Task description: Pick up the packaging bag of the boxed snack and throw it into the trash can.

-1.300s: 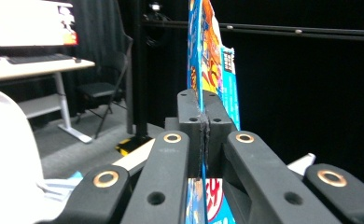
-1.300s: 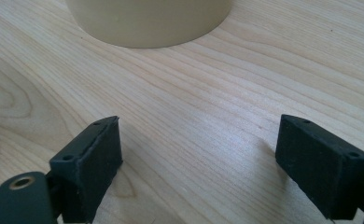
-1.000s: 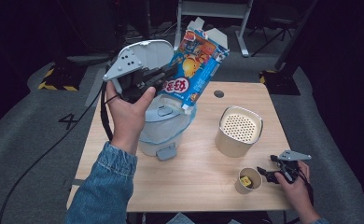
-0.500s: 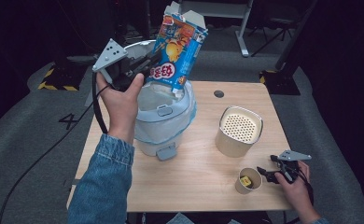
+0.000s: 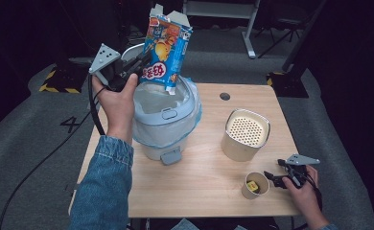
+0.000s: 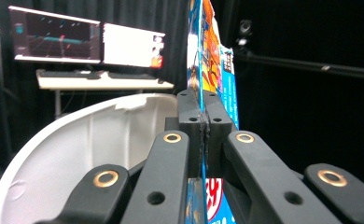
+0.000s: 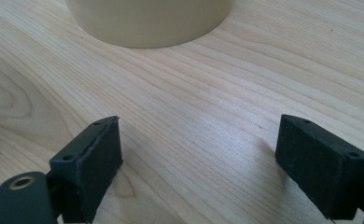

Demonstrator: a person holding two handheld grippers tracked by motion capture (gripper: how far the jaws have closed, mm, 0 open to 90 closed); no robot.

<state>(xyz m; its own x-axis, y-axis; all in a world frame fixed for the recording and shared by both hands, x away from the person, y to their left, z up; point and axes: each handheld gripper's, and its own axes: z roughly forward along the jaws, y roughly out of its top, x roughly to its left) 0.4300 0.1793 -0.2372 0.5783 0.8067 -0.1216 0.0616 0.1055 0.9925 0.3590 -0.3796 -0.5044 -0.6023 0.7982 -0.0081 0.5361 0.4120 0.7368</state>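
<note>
We hold the snack box (image 5: 166, 50) upright above the open bin (image 5: 163, 117), our left gripper (image 5: 136, 64) clamped on its edge. Right of the bin, our right gripper (image 5: 274, 179) rests open. Next, we judge: lower, release.

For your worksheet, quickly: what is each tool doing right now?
Left tool: closed on the blue snack box, held above the bin.
Right tool: open, holding nothing, low over the table.

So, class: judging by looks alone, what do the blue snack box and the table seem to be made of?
Snack box: probably thin glossy printed cardboard, going by its torn flaps and the flat edge pinched in the left tool. Table: pale wood or wood-look laminate, matt, with visible grain lines.
</note>
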